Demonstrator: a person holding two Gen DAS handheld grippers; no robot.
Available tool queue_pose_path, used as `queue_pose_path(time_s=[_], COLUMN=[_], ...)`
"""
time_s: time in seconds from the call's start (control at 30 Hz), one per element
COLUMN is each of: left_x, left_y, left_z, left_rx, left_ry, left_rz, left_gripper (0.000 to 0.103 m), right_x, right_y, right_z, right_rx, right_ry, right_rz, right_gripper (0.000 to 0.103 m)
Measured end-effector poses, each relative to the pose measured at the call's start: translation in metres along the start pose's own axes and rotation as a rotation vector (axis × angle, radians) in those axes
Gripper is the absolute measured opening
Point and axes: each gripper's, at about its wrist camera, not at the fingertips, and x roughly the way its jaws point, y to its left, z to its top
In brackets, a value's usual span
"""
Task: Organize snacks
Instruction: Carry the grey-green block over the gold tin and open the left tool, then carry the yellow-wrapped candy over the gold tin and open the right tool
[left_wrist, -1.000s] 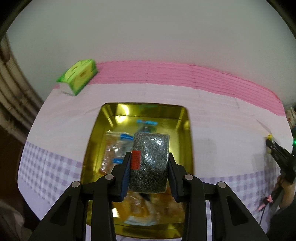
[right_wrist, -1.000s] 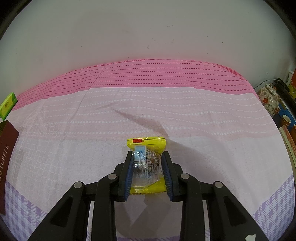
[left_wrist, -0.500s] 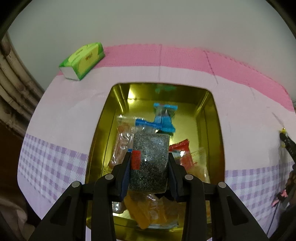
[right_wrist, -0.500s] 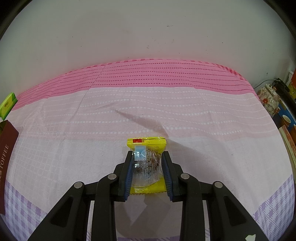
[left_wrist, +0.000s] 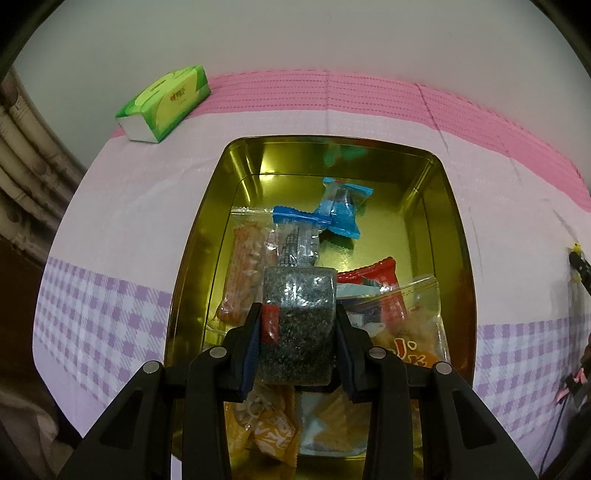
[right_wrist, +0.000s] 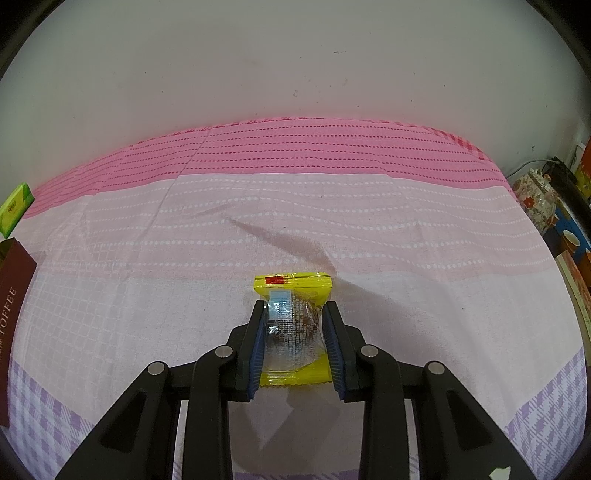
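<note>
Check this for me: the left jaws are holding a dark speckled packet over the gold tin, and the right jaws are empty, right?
Not quite. The right gripper grips a yellow-edged snack packet, as the right wrist view shows. The dark speckled packet over the gold tin is correct.

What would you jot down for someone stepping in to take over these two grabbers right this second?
Left gripper: shut on a dark speckled snack pack, held over the gold tin.
Right gripper: shut on a yellow-edged snack packet above the tablecloth, away from the tin.
Done: several snacks already lie in the tin, among them a blue packet and a red one.
Left: release the dark pack into the tin, then bring the yellow-edged packet over and drop it in too.
</note>
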Motion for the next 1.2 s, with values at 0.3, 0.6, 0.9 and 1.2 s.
queue_pose_path(time_s=[0.3, 0.6, 0.9, 1.2], left_x=[-0.016, -0.05, -0.073, -0.077], left_y=[0.001, 0.006, 0.021, 0.046], left_z=[0.007, 0.008, -0.009, -0.033], left_rx=[0.031, 0.031, -0.004, -0.052], left_ry=[-0.039, -0.118, -0.187, -0.188], left_rz=[0.037, 0.036, 0.081, 0.117], left_gripper=[0.038, 0.038, 0.038, 0.038], right_x=[0.0, 0.0, 0.0, 0.0], right_y=[-0.001, -0.001, -0.001, -0.002], right_z=[0.0, 0.001, 0.0, 0.0], right_rx=[-0.003, -0.008, -0.008, -0.003], right_ry=[0.0, 0.0, 0.0, 0.0], right_rz=[-0.002, -0.005, -0.005, 0.001], right_gripper=[0.028, 0.028, 0.028, 0.029])
